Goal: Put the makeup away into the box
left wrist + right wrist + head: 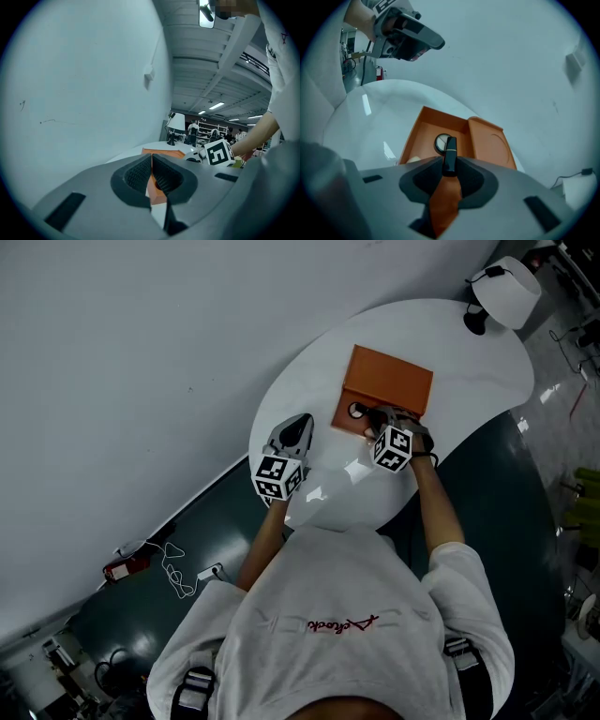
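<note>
Head view showed the table [469, 343], the open box [345, 420] and both grippers but hid the load. Only the right gripper view revealed it: the right gripper [449, 172] was clamped on one end of a lipstick [450, 154] poised over the box, just above a compact [440, 143] lying inside. Left gripper view showed the left gripper [151, 174] pressed together on nothing beside the box. Held by so little, the lipstick could slip, strike the compact or the box wall, and roll away across the table.

The table [473, 348] lies bare around the box [424, 132], with a lamp [511, 289] at the far edge.
</note>
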